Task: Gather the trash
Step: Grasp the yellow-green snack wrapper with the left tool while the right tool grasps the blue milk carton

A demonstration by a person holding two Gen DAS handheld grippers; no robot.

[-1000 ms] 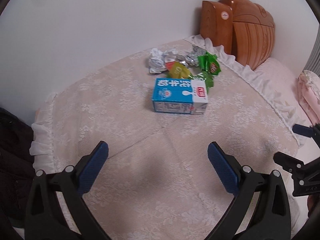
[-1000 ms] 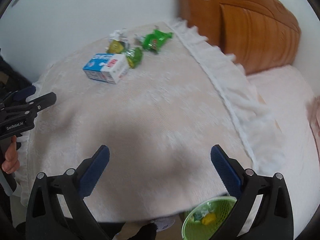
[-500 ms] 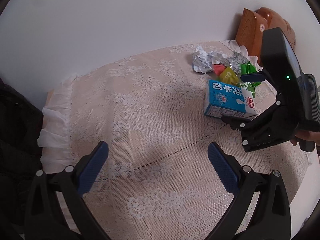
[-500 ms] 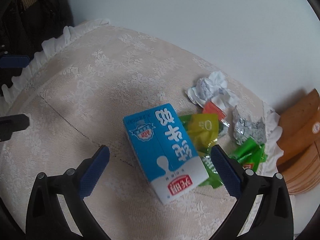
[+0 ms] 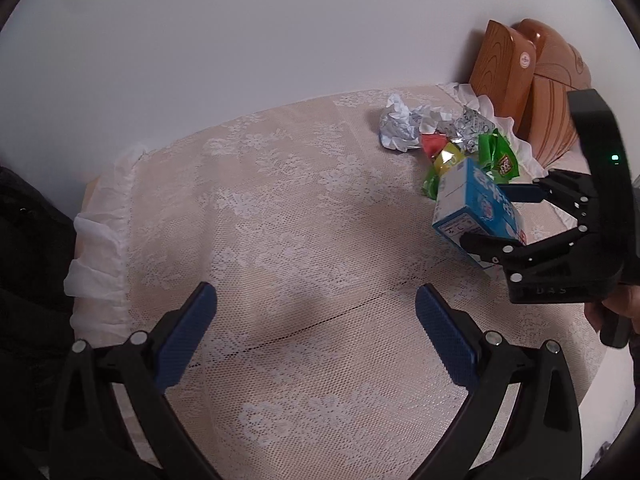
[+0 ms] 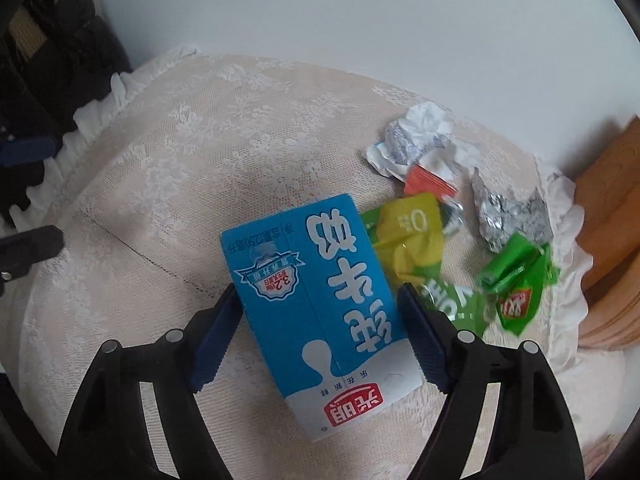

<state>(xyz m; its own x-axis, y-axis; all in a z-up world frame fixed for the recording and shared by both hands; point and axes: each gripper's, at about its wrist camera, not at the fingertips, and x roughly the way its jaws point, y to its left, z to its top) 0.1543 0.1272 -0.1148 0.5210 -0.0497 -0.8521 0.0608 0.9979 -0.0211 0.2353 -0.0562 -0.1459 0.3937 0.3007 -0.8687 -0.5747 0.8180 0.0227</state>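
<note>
A blue and white milk carton [image 6: 320, 280] lies on the lace-covered table [image 6: 160, 160]. My right gripper [image 6: 316, 294] straddles it and its jaws are closing, with both blue pads against the carton's long sides. In the left wrist view the carton [image 5: 472, 200] sits tilted between the right gripper's [image 5: 496, 216] fingers. Behind it lie crumpled white paper [image 6: 412, 140], an orange wrapper [image 6: 430, 178], a yellow wrapper [image 6: 408, 232], silver foil [image 6: 508, 212] and a green wrapper [image 6: 516, 280]. My left gripper [image 5: 316, 294] hangs open over bare cloth, holding nothing.
A carved wooden headboard [image 5: 516, 92] stands past the table's far right corner. Dark fabric [image 5: 24, 260] hangs off the table's left edge. A white wall runs along the back. A hand [image 5: 624, 308] holds the right gripper's handle.
My right gripper swung in from the table's near right side onto the milk carton and narrowed its jaws around it. The carton now sits tilted. My left gripper shifted left.
</note>
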